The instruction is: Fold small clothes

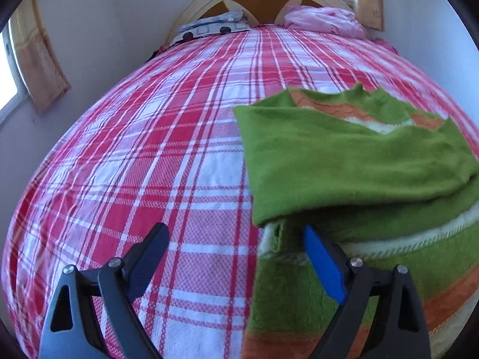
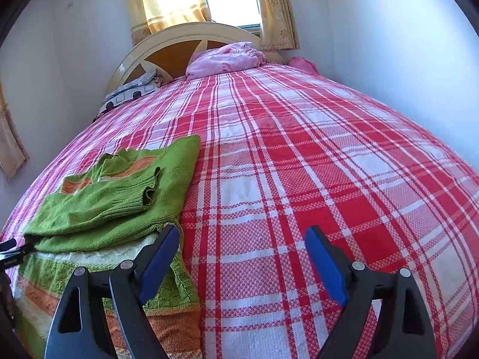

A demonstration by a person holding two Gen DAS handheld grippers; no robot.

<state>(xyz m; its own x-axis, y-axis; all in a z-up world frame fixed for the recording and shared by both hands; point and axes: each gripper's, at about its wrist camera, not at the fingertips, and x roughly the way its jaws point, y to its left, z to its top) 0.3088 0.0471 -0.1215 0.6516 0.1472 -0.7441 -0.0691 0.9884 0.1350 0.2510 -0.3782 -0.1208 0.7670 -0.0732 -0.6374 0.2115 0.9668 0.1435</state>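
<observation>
Right of L gripper [image 1: 236, 239]: sweater [image 1: 344, 161]

Two fisheye views, each looking forward and downward along its own gripper's jaws, low and close over a bed [image 1: 149, 155] with a red plaid cover. The left wrist view sits at the left edge of a green sweater [image 1: 344, 161]; the right wrist view sits at its right edge. Both face the headboard [image 2: 179, 42] and share sweater, cover and pink pillow [image 2: 227, 56].
</observation>
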